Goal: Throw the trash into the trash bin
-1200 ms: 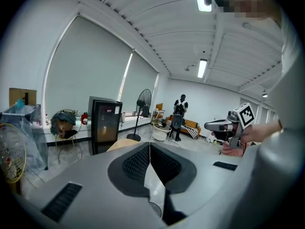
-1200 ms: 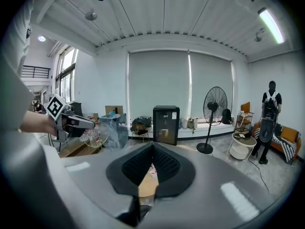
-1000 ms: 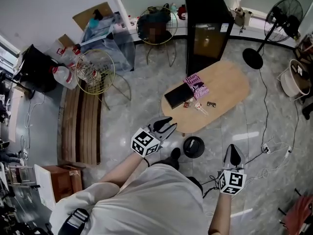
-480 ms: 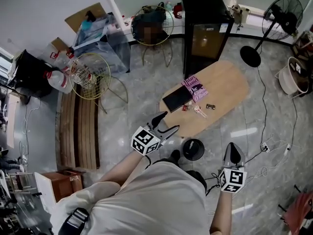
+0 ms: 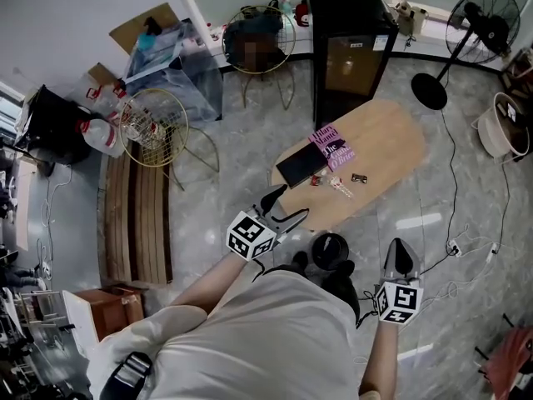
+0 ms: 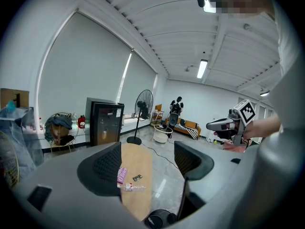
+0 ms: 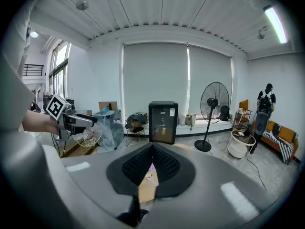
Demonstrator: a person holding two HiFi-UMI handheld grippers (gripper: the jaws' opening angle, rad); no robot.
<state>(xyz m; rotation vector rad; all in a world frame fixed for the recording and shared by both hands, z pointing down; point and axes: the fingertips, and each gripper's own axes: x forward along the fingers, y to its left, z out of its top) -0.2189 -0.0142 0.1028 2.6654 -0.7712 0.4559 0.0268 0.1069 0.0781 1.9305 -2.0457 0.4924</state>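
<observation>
Wooden surface (image 5: 383, 140) holds trash (image 5: 340, 183) straight ahead of the nearer left hand-held gripper (image 5: 291, 203), just opened wide, empty; right hand-held gripper (image 5: 398, 250) closed.

Right gripper (image 7: 152, 146): jaws closed tip to tip, nothing between. Beyond: light wooden table (image 7: 145, 190), tall black glass-door cabinet (image 7: 163, 122), black pedestal fan (image 7: 213, 109). Left gripper (image 7: 90, 120) at left.

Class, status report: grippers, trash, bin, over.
Left gripper jaws just opening, empty; right gripper shut, empty. Trash on table, untouched. Bin on floor beside; nothing blocking.
</observation>
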